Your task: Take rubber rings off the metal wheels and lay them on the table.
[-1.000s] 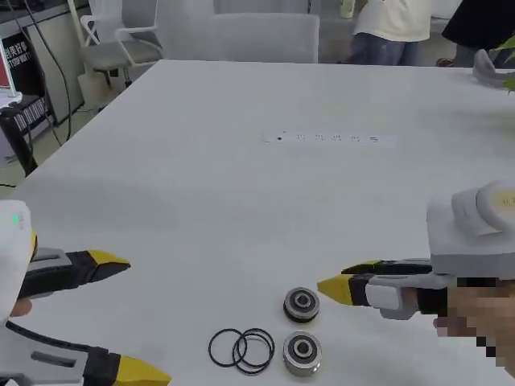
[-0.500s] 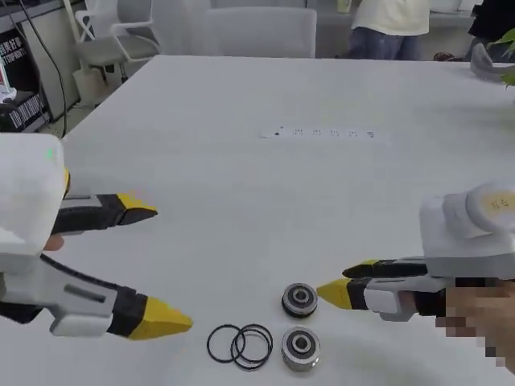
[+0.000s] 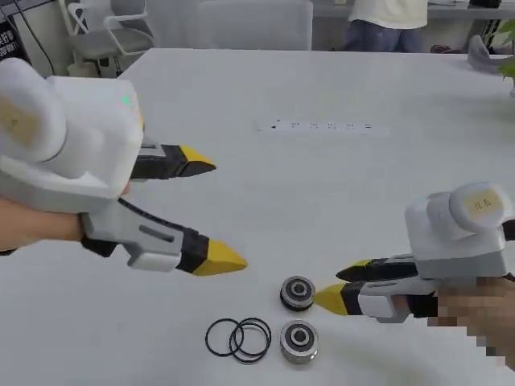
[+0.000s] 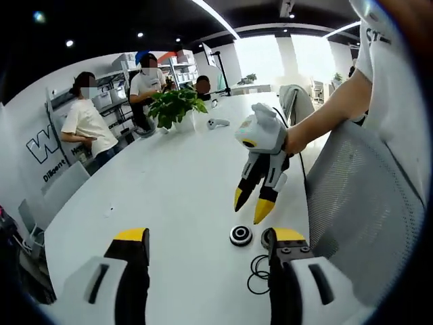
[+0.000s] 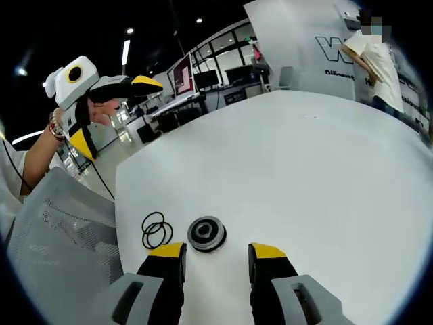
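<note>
Open-plan office w/ ceiling lights, shelving and wall lettering; people (image 4: 84,122) stand at the far side, near a potted plant (image 4: 174,105). White chairs (image 3: 241,24) sit at the far end of a big white table (image 3: 338,185). Its top is matte and plain, w/ a row of small dark marks (image 3: 322,126) mid-surface. A grey mesh chair (image 4: 358,196) is at the near edge. Left gripper (image 3: 228,214) is held above the table, jaws spread wide, nothing in them. Right gripper (image 3: 331,284) is low over the table, jaws partly apart, nothing held, lower tip just beside the far metal wheel (image 3: 298,293). Near metal wheel (image 3: 299,340) lies flat just in front of it. Three loose rubber rings (image 3: 239,338) lie overlapping on the table, just left of the near wheel. Can't tell if either wheel has a ring on.
</note>
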A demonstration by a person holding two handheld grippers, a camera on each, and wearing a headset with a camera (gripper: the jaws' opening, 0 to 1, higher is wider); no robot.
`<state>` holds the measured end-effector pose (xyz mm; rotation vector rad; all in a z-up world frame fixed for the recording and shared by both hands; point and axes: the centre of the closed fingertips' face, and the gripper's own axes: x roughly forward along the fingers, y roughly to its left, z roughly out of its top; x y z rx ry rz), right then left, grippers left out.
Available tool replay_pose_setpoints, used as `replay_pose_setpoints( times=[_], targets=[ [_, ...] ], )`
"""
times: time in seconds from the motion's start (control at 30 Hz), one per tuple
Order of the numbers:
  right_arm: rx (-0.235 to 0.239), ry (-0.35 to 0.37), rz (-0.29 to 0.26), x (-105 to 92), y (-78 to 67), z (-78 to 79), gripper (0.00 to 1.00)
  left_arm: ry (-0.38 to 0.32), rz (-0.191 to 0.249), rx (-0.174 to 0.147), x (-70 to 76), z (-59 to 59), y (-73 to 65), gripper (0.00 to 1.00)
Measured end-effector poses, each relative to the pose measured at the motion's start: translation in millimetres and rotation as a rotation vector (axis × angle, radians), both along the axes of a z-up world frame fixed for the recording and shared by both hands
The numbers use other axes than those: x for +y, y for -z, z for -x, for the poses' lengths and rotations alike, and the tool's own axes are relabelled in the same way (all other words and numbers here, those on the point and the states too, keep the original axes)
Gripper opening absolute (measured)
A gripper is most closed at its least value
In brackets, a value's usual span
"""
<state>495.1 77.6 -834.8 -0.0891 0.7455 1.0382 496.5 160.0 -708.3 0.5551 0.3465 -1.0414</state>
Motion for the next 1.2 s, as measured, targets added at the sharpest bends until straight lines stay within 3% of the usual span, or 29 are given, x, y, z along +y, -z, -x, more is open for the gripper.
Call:
replay_pose_setpoints(
  times=[0.2,0.33,0.47,0.57,0.83,0.9,1.2],
  targets=[
    [-0.013,-0.037,0.022,3.4,3.3,4.3,0.34,0.055,0.028,-0.016,-28.3,-8.2,1.3,0.67],
    [-0.011,-0.048,0.032,3.4,5.8,5.8,0.34,0.069,0.036,-0.008,-42.3,-13.7,8.2,0.64],
    [-0.014,-0.053,0.038,2.7,7.0,6.5,0.34,0.112,0.057,-0.003,-56.6,-10.6,15.3,0.59],
    [-0.021,-0.056,0.035,3.3,6.7,6.0,0.33,0.129,0.061,0.012,-64.0,-9.3,28.1,0.56],
    [-0.036,-0.078,0.044,5.5,9.3,7.4,0.32,0.105,0.096,0.025,-65.7,-11.4,59.8,0.48],
    [-0.039,-0.083,0.044,6.5,10.0,7.6,0.32,0.084,0.106,0.044,-64.4,-13.8,69.7,0.47],
    [-0.045,-0.109,0.053,10.9,13.9,10.9,0.31,0.084,0.086,0.082,-66.0,-10.9,96.8,0.38]
  ],
)
